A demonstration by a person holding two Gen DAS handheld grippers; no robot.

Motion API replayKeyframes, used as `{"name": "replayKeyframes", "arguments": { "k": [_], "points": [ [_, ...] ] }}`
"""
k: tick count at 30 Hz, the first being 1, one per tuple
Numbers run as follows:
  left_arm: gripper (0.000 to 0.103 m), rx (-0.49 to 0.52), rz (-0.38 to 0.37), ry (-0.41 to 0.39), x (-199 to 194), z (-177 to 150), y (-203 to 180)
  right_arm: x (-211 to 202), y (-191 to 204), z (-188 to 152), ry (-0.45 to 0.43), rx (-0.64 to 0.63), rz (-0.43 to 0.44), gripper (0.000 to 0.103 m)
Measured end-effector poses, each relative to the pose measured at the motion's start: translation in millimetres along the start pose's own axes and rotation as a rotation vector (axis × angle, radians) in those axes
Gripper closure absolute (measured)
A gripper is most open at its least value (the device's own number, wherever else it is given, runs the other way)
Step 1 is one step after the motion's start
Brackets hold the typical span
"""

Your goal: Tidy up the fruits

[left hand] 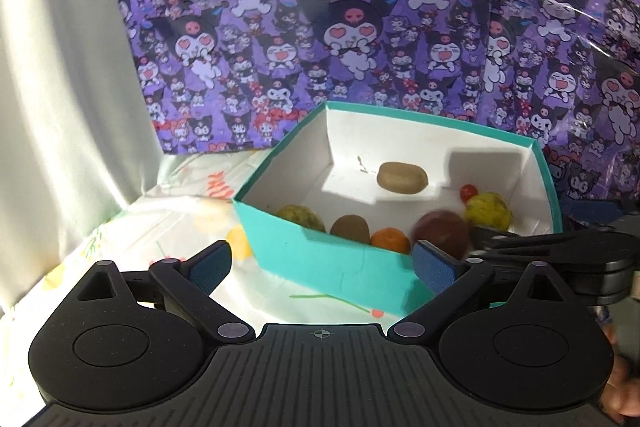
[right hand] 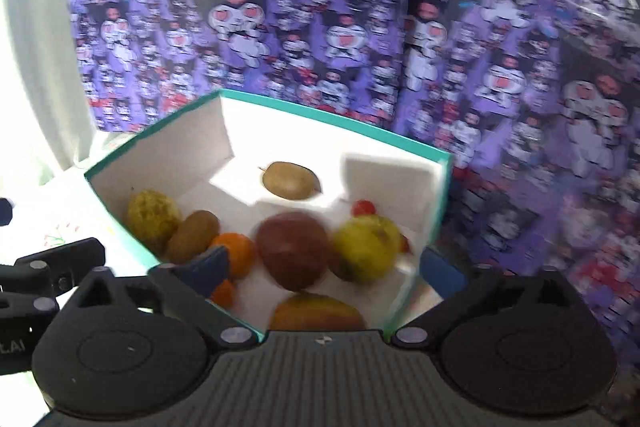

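Observation:
A teal box [left hand: 340, 267] with a white inside sits on the table and holds several fruits. A kiwi [left hand: 402, 177] lies alone at the back. Along the front are a bumpy yellow-green fruit [left hand: 300, 219], a second kiwi [left hand: 352, 229], an orange [left hand: 390, 241], a blurred dark red fruit [left hand: 442, 233], another yellow-green fruit [left hand: 488, 211] and a small red one [left hand: 468, 191]. My left gripper [left hand: 322, 263] stands open before the box's front wall, holding nothing. My right gripper [right hand: 326, 267] is open over the box, with the dark red fruit [right hand: 292, 251] beyond its pads, untouched. A mango-coloured fruit [right hand: 316, 311] lies nearest.
A purple cartoon-print sheet [left hand: 360, 27] hangs behind the box. A white curtain [left hand: 60, 87] closes off the left. The tablecloth [left hand: 180, 211] is white with flower prints. The right gripper's body [left hand: 560, 251] shows at the right of the left wrist view.

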State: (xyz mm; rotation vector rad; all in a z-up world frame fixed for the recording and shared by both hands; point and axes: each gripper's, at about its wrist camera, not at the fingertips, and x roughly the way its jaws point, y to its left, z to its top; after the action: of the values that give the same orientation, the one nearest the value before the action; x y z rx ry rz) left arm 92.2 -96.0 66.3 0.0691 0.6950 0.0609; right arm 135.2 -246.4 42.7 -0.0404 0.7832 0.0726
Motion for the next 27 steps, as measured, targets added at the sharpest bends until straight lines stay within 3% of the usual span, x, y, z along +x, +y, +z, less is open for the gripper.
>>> {"name": "replayKeyframes", "arguments": {
  "k": [5,8,13,27],
  "points": [
    [0.003,-0.024,0.008,0.096,7.7,7.1,7.8,-10.7,-3.2,0.1,0.131,0.0,-0.044,0.0],
    [0.003,0.022,0.034,0.14,12.4,13.8,5.1,-12.3,-0.6,0.0,0.194,-0.027,-0.062,0.0],
    [0.003,0.099,0.074,0.159,16.7,23.2,-1.3,-17.1,2.1,4.5,0.216,-0.027,-0.07,0.0],
    [0.003,0.194,0.026,0.312,47.1,45.6,-20.6,4.6,10.8,21.0,0.389,-0.027,-0.118,0.0]
  ]
}}
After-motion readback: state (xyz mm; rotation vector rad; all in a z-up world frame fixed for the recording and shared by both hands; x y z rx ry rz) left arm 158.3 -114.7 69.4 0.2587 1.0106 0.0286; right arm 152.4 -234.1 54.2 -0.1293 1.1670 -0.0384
